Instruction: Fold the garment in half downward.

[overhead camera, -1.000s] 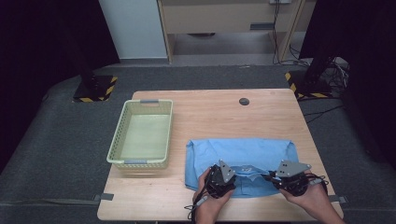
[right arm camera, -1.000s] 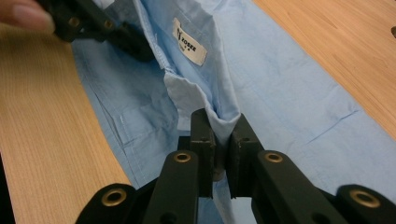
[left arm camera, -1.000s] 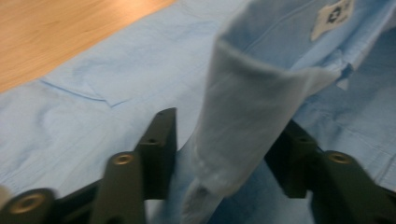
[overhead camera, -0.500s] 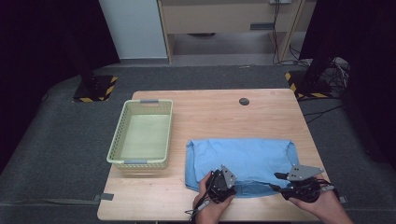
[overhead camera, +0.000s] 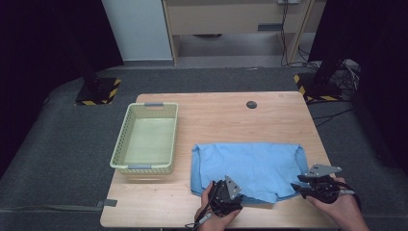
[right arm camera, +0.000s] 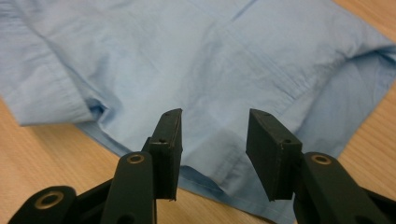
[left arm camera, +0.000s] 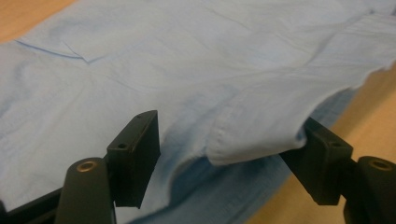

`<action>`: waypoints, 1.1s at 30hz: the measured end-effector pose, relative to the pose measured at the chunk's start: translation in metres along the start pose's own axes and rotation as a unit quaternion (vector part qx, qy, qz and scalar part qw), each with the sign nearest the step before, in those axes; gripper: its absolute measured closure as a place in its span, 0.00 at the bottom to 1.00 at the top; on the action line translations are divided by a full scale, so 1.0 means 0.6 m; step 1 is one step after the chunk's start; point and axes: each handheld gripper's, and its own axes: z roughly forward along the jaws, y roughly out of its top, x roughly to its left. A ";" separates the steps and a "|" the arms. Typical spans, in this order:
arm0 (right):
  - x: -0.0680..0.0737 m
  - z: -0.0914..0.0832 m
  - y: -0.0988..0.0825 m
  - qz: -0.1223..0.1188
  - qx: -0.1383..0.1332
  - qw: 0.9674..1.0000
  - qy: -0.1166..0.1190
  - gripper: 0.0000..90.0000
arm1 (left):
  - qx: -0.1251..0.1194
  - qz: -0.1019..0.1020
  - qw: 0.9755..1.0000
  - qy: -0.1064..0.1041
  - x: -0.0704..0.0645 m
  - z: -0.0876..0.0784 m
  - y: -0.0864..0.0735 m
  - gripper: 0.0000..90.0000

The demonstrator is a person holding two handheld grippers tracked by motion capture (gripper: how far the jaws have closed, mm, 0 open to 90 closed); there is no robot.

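Blue cloth point(overhead camera: 250, 166) flat on the desk point(overhead camera: 226, 115); left tongs point(left arm camera: 229, 144) just opening, astride a raised fold; right tongs point(right arm camera: 212, 140) parted above the hem, gripping nothing

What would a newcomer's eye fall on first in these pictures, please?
First the light blue cloth, spread flat over the near right part of the wooden table. Next the two hand-held tools at its near edge, the left tool and the right tool, both with jaws apart. Then the pale green basket, left of the cloth.
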 end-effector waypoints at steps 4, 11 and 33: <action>-0.007 0.006 -0.008 0.009 0.018 1.000 -0.017 0.60 | -0.007 -0.002 1.000 -0.011 -0.006 -0.022 -0.003 0.32; -0.010 0.007 -0.010 0.016 0.020 0.999 -0.018 0.56 | -0.015 0.000 1.000 -0.027 -0.011 -0.063 -0.012 0.30; -0.011 0.026 0.043 0.027 -0.012 0.999 0.028 0.06 | -0.003 -0.025 0.998 -0.053 0.088 -0.030 0.061 0.07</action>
